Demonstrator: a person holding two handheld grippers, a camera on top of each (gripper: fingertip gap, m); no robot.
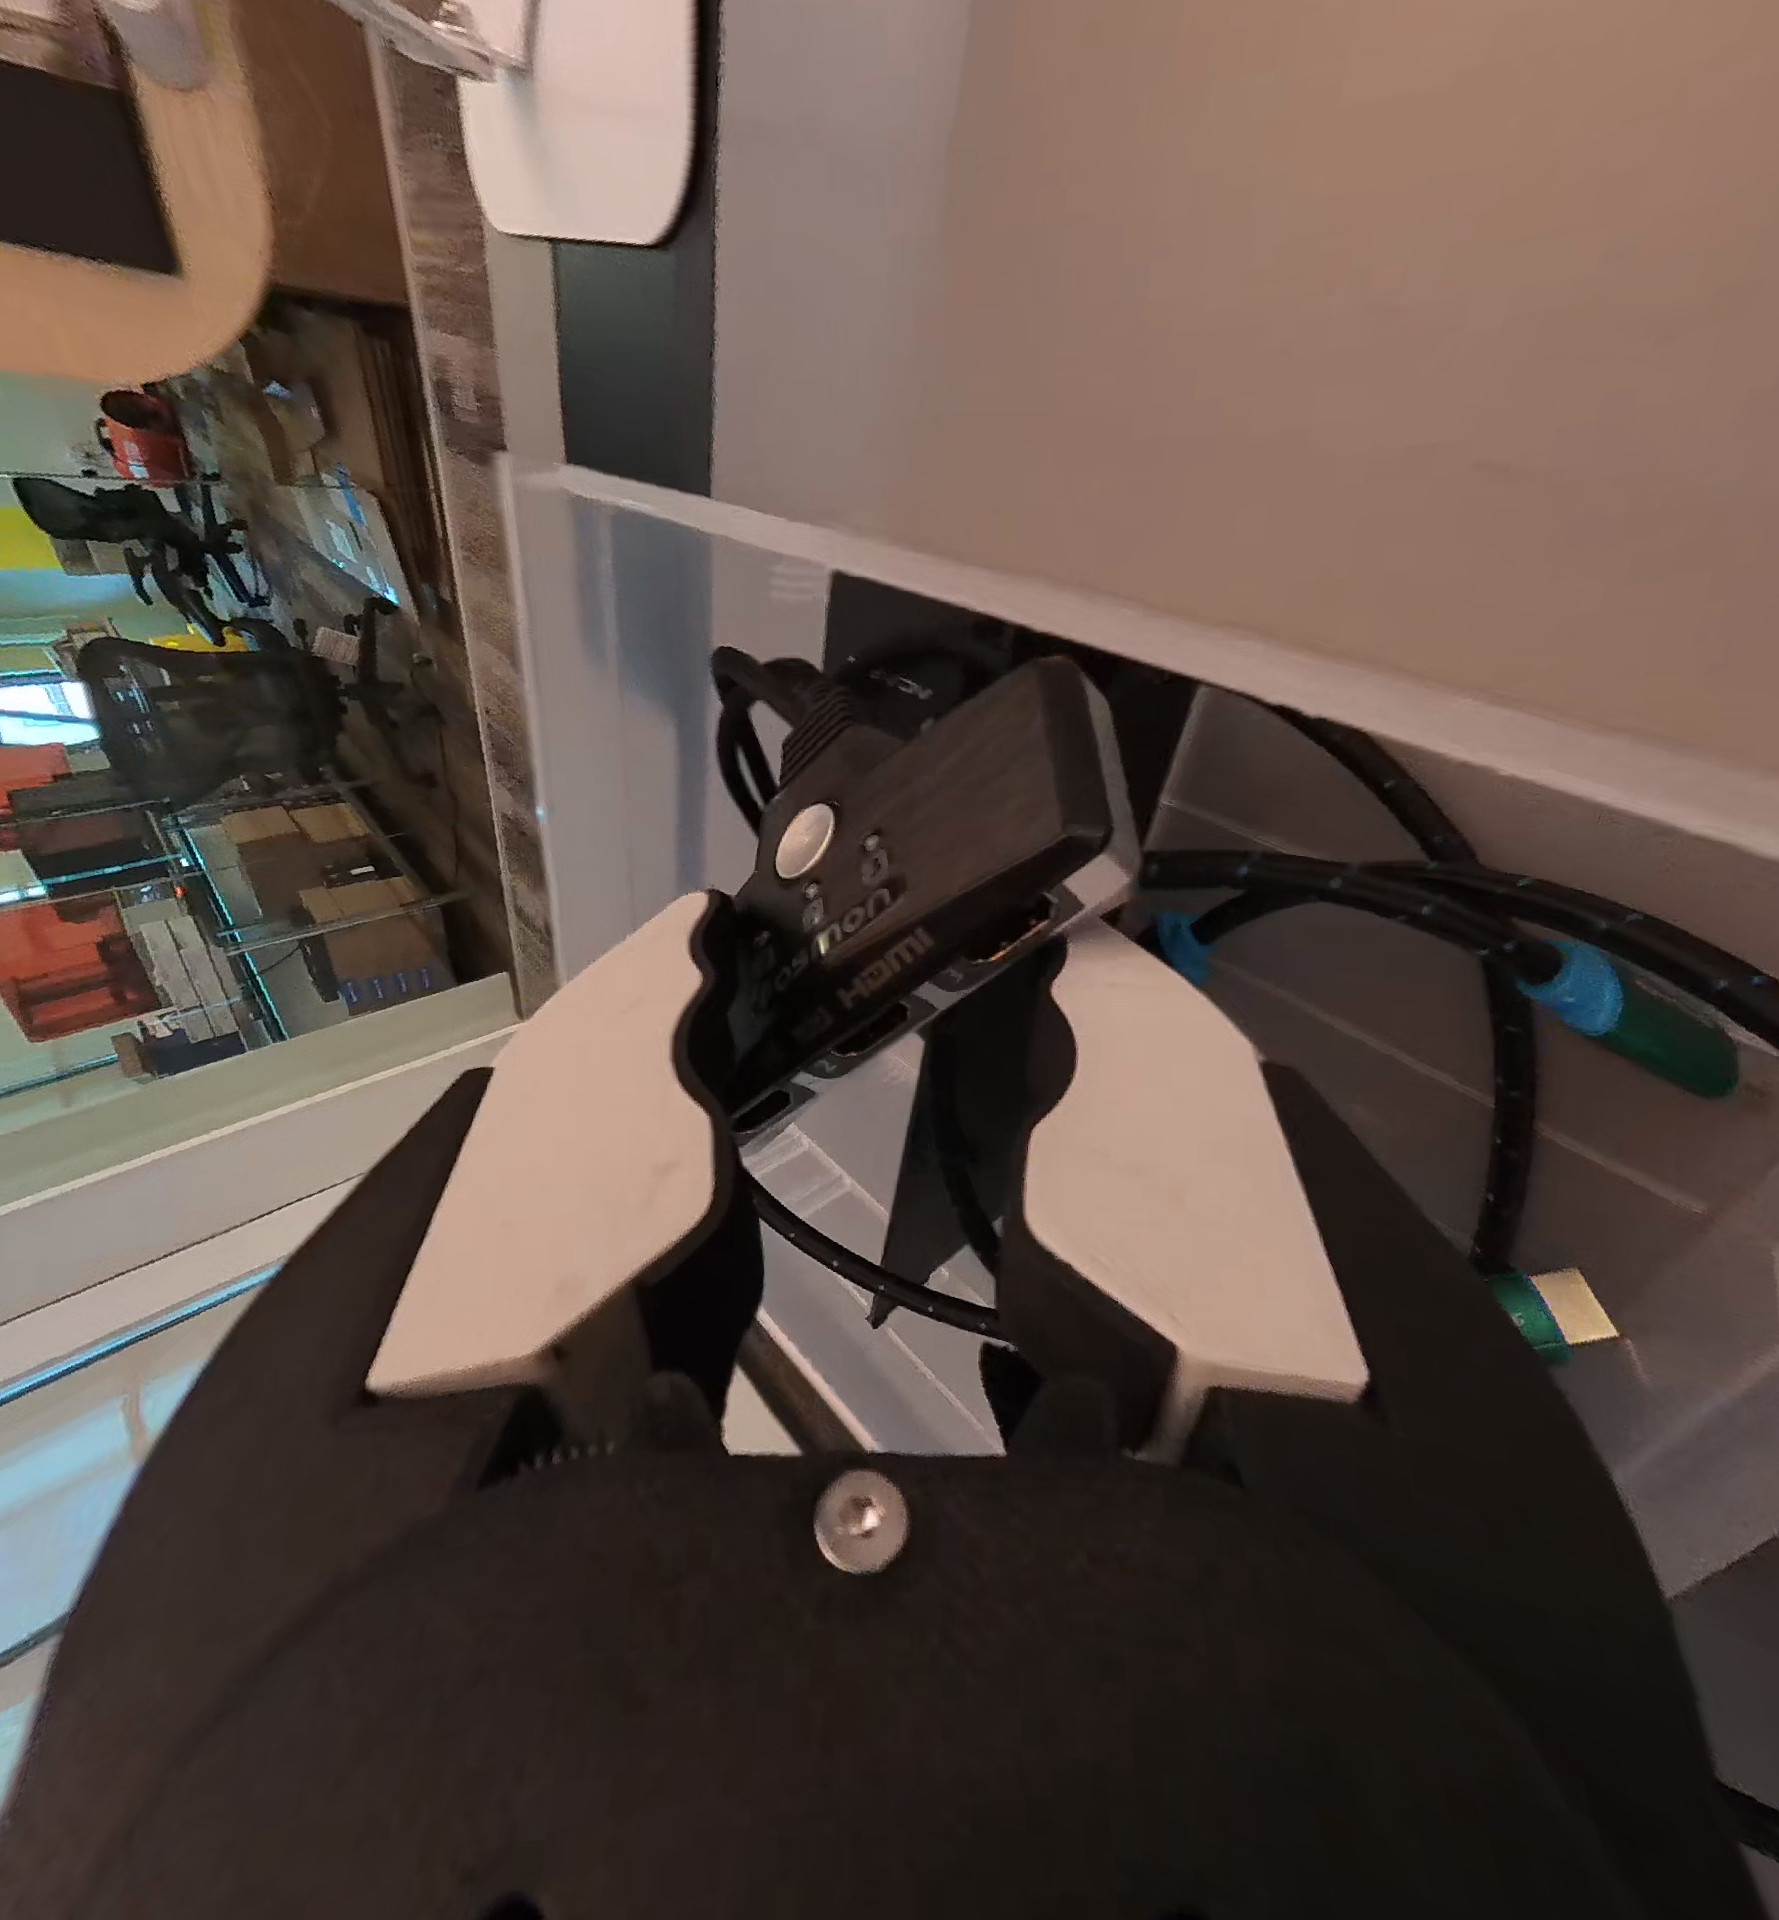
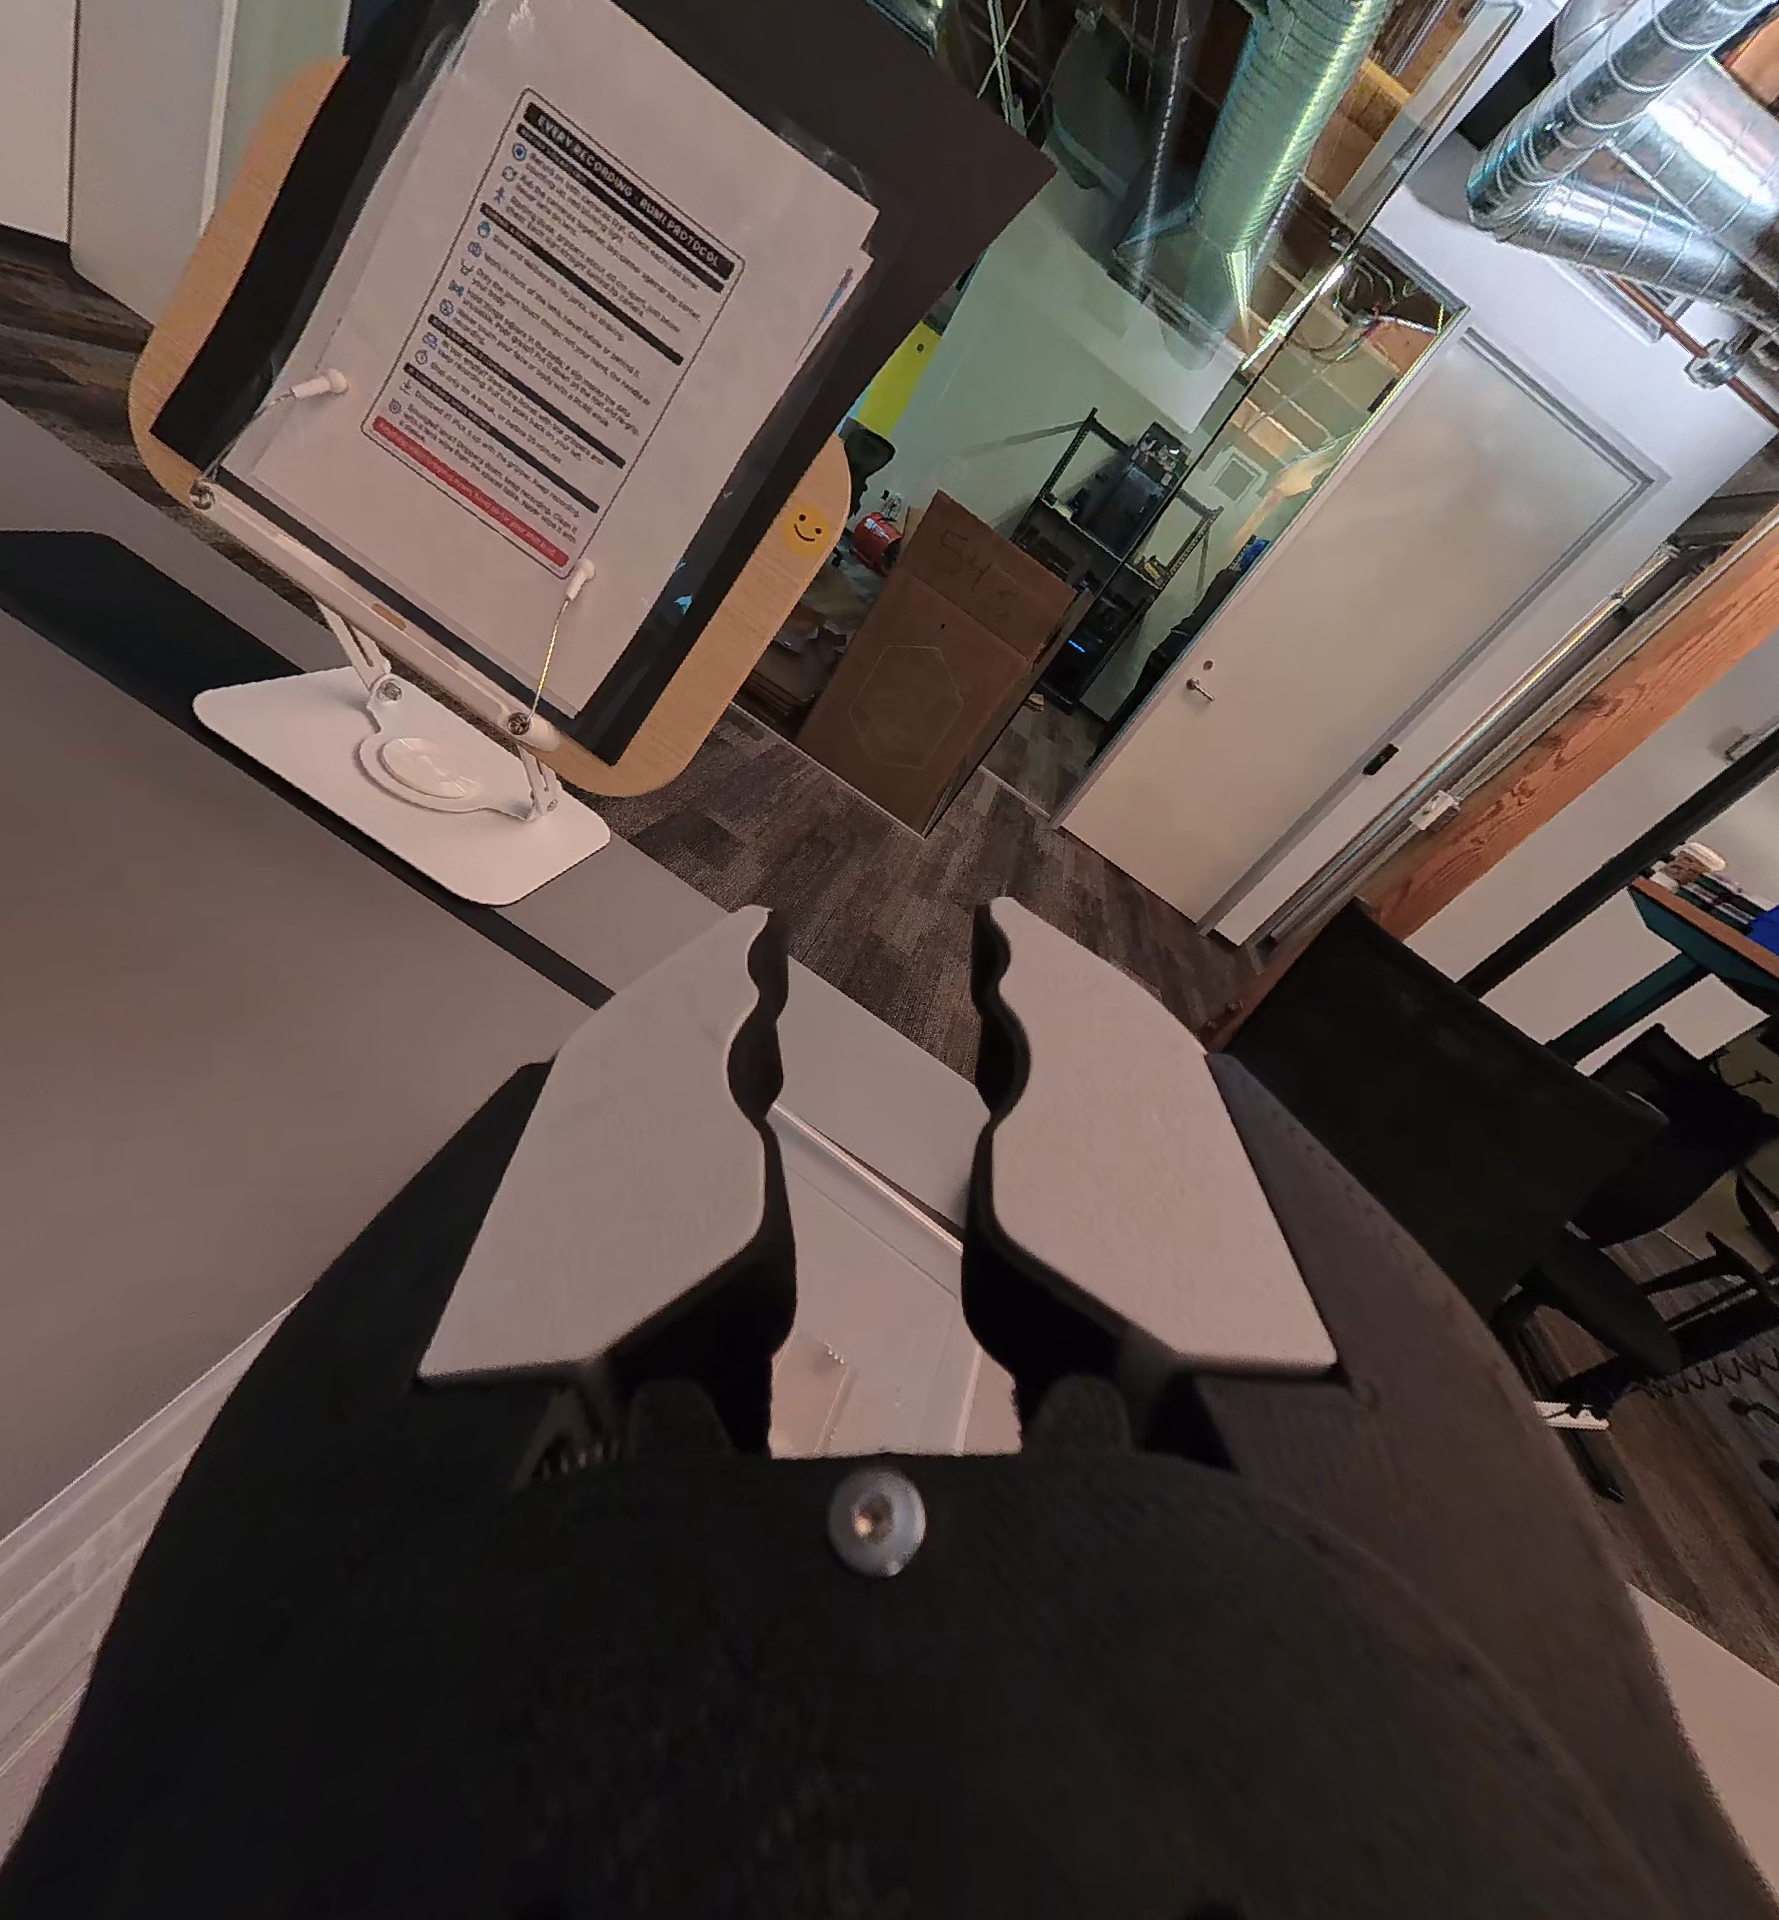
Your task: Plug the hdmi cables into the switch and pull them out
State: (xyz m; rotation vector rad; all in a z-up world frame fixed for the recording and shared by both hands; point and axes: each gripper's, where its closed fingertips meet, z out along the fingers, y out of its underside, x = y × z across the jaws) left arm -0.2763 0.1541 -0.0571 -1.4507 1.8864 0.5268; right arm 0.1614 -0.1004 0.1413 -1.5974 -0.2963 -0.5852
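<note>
Left gripper (image 1: 880,951) clamped on HDMI switch (image 1: 926,831), held above clear bin (image 1: 1643,1226). Green-tipped HDMI cables (image 1: 1633,1023) lie unplugged in bin. Right gripper (image 2: 880,977) apart, empty, over grey table (image 2: 189,1039); document stand (image 2: 407,769) at far table edge. Carpeted office beyond.

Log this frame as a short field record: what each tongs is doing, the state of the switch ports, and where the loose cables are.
left tongs: shut on the HDMI switch, lifted and tilted over a clear bin
switch ports: the three facing the camera are empty
rear of switch: one black cable plugged in
loose cables: braided HDMI cable with blue-and-green plug and a second green plug, both lying in the bin
right tongs: open, holding nothing, pointed across the table toward a document stand
</note>
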